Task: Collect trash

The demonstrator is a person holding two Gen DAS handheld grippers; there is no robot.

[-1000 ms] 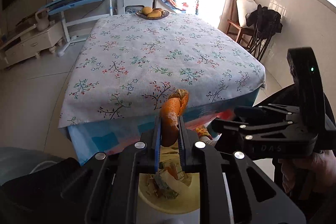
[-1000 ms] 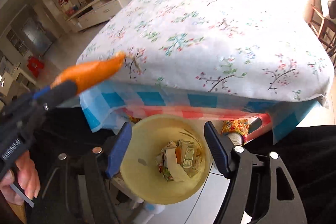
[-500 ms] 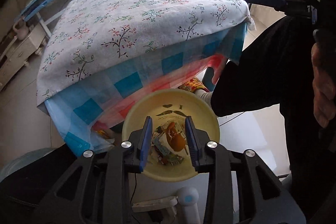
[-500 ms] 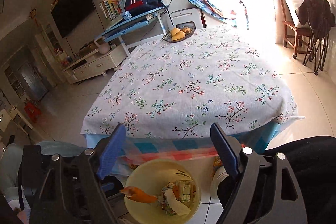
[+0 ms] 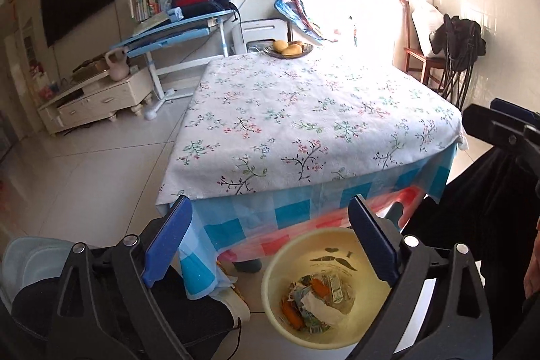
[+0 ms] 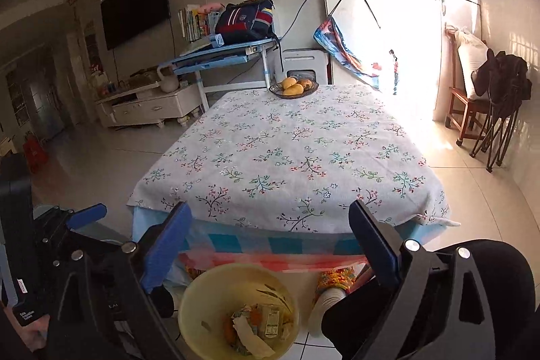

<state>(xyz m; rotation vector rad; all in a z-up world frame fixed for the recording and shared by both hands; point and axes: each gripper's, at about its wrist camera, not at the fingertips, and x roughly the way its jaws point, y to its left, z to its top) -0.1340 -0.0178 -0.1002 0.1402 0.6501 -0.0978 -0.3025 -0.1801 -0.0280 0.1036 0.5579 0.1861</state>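
Tabletop (image 6: 287, 157): matt floral cloth. Bin (image 5: 280, 262): smooth yellow plastic, holding crumpled paper (image 5: 320, 309). Floor (image 5: 84, 177): glossy tile.

floral-clothed table (image 6: 287, 157), fruit bowl (image 6: 294, 89) on it

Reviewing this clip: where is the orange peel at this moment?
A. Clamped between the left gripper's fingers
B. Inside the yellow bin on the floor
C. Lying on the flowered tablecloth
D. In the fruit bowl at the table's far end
B. The orange peel lies among the wrappers in the yellow bin, while the left gripper stands wide open with nothing between its fingers, its jaws having just been opening.
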